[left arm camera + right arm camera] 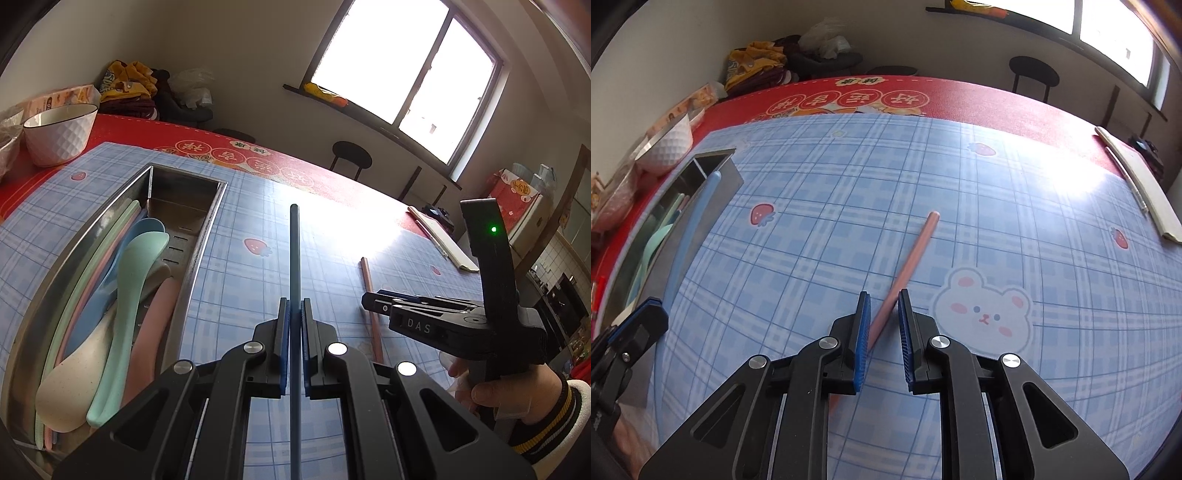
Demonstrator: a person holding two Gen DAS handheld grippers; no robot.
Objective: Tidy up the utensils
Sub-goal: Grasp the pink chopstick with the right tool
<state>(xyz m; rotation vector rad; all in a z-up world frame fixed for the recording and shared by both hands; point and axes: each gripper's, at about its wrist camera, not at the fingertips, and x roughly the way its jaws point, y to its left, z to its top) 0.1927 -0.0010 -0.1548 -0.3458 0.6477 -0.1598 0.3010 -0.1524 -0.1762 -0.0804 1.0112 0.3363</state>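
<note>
My left gripper (294, 301) is shut on a blue chopstick (294, 251) that sticks straight out ahead over the blue plaid mat. To its left lies a steel tray (207, 236) holding pastel spoons (136, 280) and chopsticks. In the right wrist view my right gripper (882, 295) stands slightly open over a pink chopstick (916, 251), which runs slantwise between the jaws without being pressed and looks blurred. The left wrist view shows the right gripper (371, 301) low over that pink chopstick (367, 275), held by a hand in a striped cuff.
A white bowl (59, 133) stands on the red cloth behind the tray. A cream notebook with a pen (1137, 184) lies at the mat's far right. Clothes are piled at the back wall, and a black stool (351, 155) stands beyond the table.
</note>
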